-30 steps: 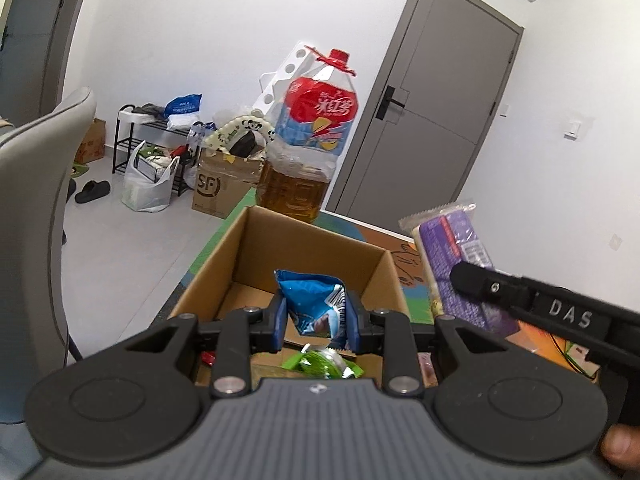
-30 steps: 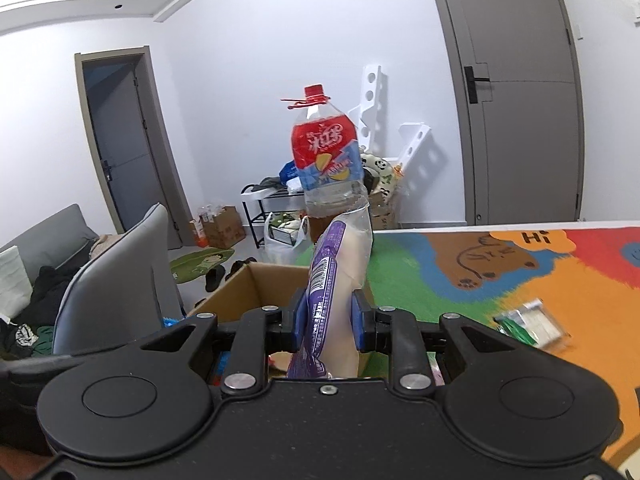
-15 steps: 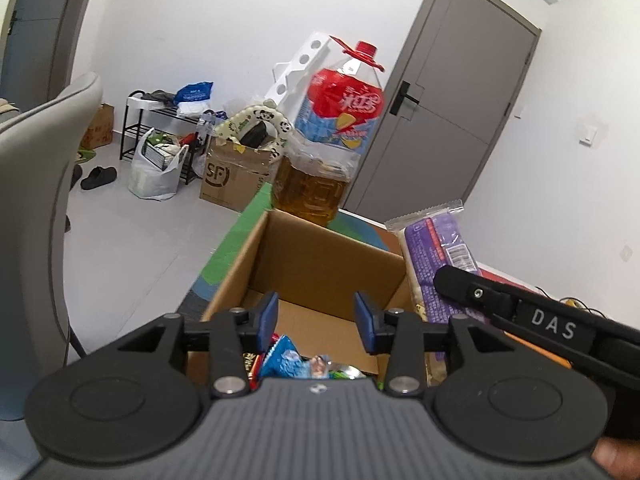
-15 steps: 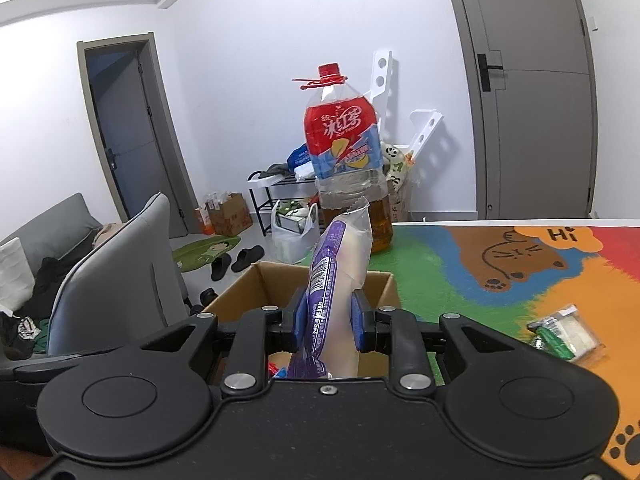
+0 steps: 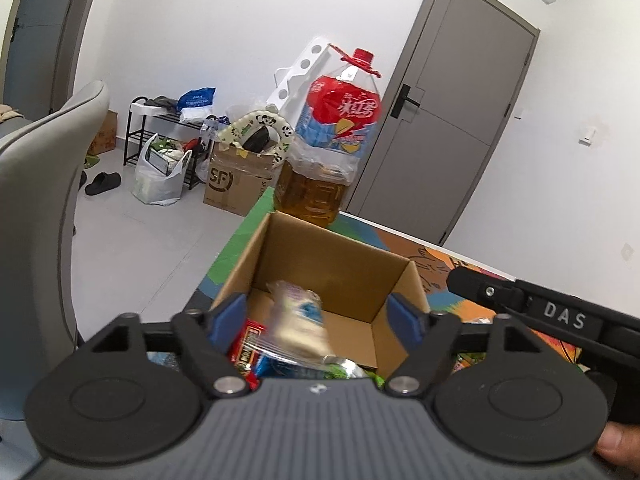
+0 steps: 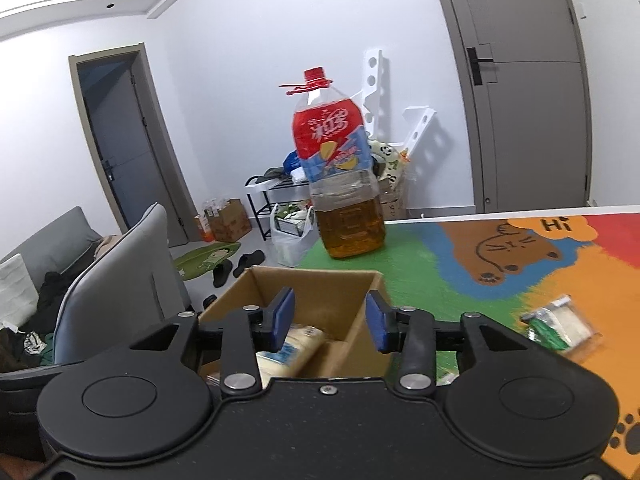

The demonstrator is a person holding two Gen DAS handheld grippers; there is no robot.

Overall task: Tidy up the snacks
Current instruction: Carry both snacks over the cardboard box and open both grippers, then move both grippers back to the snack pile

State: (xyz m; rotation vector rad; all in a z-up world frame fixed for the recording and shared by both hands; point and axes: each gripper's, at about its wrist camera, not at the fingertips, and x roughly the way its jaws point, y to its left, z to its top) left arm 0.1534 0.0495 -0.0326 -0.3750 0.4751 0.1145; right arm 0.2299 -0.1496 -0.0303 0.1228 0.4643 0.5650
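Two claws stand over the cardboard box (image 5: 320,276) at the edge of the desk (image 6: 520,264), and both have just let go of their loads. The left claw (image 5: 318,318) had a blue snack packet clamped between its pads a second ago; its jaws have just been opening and now stand wide apart with nothing pressed between them, and a blue packet (image 5: 276,364) lies low in the box among a red packet (image 5: 246,350) and a green one. The right claw (image 6: 327,320) was holding the long purple-and-cream snack bag upright a moment ago; its jaws have just been opening too, they are now released and empty, and that bag (image 6: 290,346) lies tilted inside the box, blurred in both views, so it may not have settled. In the left view it shows as a pale smear (image 5: 298,320) on top of the other packets. That puts two more snacks away in the box at once. One wrapped snack (image 6: 558,328) is left out on the colourful desk mat, well apart from the box to its right, so the sorting looks not quite finished; fetching it seems the likely next job for the right claw. The large oil bottle (image 6: 340,184) stands just behind the box and should be kept clear of.
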